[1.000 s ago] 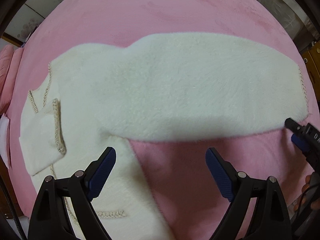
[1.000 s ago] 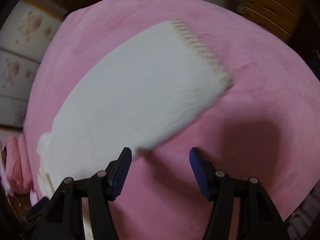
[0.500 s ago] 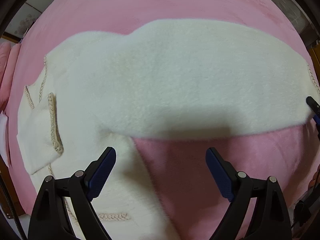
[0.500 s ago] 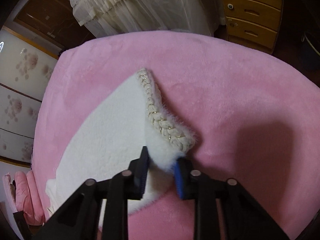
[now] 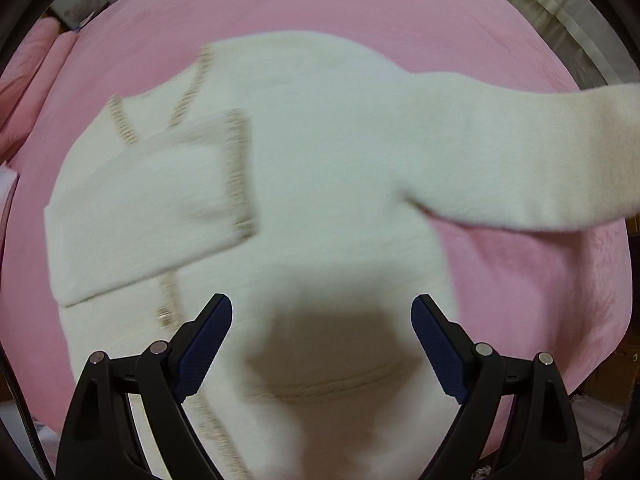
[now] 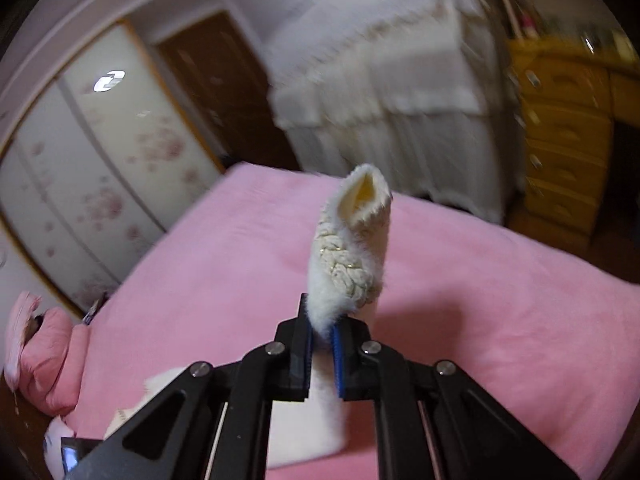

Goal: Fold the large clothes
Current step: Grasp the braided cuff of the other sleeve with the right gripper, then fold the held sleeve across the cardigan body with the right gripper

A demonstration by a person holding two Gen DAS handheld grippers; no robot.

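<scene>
**Second sleeve coming up**

My right gripper [image 6: 322,338] has just closed on the sleeve cuff [image 6: 352,252], lifted above the pink bed [image 6: 500,300]. Next: carry it across the cream cardigan [image 5: 320,184] (other sleeve already folded); left gripper [image 5: 322,332] hangs open

The sweater [image 5: 328,184] is cream-white and fluffy, edged with a beige braided trim along its neckline and folded sleeve cuff [image 5: 240,172]. The other cuff [image 6: 352,252], seen from the right wrist, shows the same cream braid flecked with gold thread and a pale yellow inside. Under the sweater, the bed cover [image 5: 520,280] is plain pink. Beside the bed, the wardrobe doors [image 6: 100,168] are off-white with pink blossom prints, the drawer chest [image 6: 568,152] is honey yellow, and a white lace-edged cloth [image 6: 392,92] hangs. Both claws are black with dark blue pads [image 5: 204,344].
</scene>
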